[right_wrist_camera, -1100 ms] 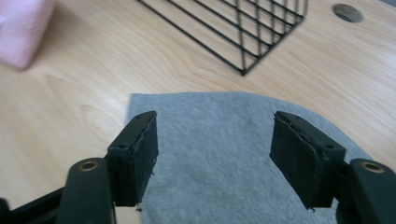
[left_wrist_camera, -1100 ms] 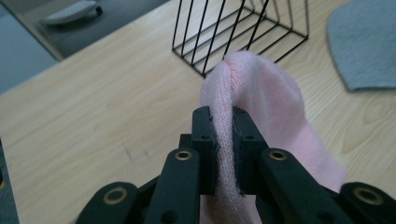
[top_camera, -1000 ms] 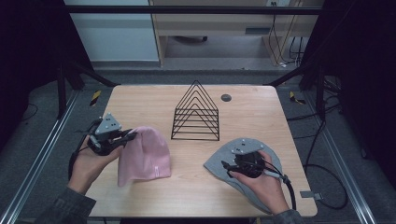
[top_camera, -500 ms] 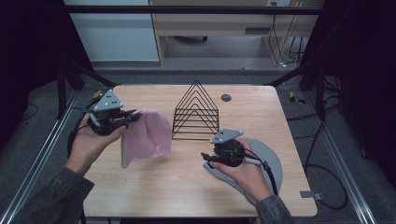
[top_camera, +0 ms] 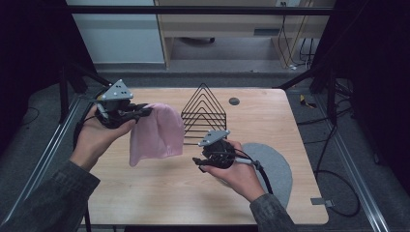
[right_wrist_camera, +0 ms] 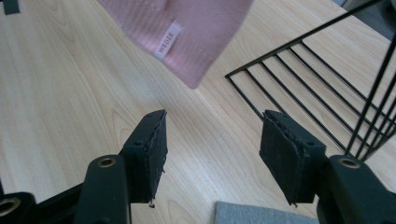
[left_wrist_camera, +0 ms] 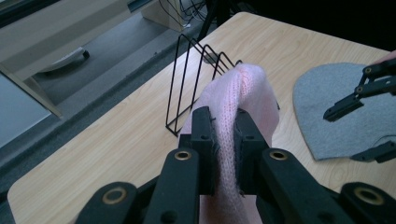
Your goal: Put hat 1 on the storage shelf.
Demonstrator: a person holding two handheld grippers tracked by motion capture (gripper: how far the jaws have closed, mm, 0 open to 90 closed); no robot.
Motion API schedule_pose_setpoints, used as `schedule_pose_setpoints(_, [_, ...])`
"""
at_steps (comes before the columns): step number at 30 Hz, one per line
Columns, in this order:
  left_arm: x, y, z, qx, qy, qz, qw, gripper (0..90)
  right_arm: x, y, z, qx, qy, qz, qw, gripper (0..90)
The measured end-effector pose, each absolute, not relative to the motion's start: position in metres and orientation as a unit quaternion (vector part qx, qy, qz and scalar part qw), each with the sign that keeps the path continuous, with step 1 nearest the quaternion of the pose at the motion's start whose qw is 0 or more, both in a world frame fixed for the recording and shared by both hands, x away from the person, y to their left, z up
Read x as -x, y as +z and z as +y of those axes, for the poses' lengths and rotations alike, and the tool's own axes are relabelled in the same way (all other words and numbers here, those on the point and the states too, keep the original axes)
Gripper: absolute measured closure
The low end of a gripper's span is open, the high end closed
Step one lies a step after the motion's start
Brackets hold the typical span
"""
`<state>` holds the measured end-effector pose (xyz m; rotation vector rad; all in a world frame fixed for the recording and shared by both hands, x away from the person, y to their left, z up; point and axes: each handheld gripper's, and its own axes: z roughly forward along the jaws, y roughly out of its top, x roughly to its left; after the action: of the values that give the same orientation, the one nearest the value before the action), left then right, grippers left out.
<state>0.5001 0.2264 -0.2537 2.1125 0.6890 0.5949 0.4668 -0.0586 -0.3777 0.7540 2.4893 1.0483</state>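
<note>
The left gripper [left_wrist_camera: 224, 140] is clenched on a fold of the soft pink knitted beanie [top_camera: 157, 133], which hangs below its jaws, clear of the pale wooden table [top_camera: 159, 193]. The right gripper [right_wrist_camera: 212, 154] has just been closing, yet its jaws stand apart with nothing between them; the beanie's labelled hem hangs just ahead of them, the black wire rack [right_wrist_camera: 327, 84] to one side, the flat grey felt hat [top_camera: 275, 166] behind

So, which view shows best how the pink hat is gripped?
The left gripper view: its jaws pinch a fold of the pink hat. The high view shows the hat hanging whole; the right gripper view shows its labelled lower edge.
</note>
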Motion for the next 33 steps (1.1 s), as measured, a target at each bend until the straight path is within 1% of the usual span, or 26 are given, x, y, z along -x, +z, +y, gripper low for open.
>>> schedule_pose_setpoints(10, [-0.497,-0.235,0.219,-0.832,0.239,0.260,0.427,81.4,-0.473,-0.375,-0.046,-0.251,0.380,0.877,0.155,45.3])
schedule_pose_setpoints(14, [-0.494,-0.227,0.215,-0.830,0.237,0.255,0.435,81.4,-0.483,-0.373,-0.042,-0.257,0.383,0.874,0.152,47.8])
schedule_pose_setpoints(20, [-0.490,-0.211,0.210,-0.826,0.235,0.245,0.450,81.5,-0.499,-0.367,-0.042,-0.269,0.399,0.865,0.140,47.8])
schedule_pose_setpoints(21, [-0.490,-0.208,0.210,-0.825,0.235,0.243,0.453,81.5,-0.503,-0.366,-0.042,-0.269,0.404,0.863,0.138,49.3])
schedule_pose_setpoints(23, [-0.491,-0.204,0.209,-0.824,0.233,0.241,0.456,81.5,-0.507,-0.364,-0.042,-0.265,0.416,0.861,0.126,58.6])
schedule_pose_setpoints(25, [-0.492,-0.201,0.209,-0.823,0.232,0.241,0.459,81.5,-0.509,-0.360,-0.043,-0.258,0.424,0.859,0.124,71.4])
schedule_pose_setpoints(27, [-0.498,-0.199,0.209,-0.822,0.228,0.243,0.463,81.5,-0.509,-0.354,-0.046,-0.252,0.439,0.855,0.113,80.5])
schedule_pose_setpoints(33, [-0.522,-0.199,0.214,-0.819,0.216,0.253,0.468,81.5,-0.511,-0.337,-0.058,-0.244,0.430,0.861,0.118,82.8])
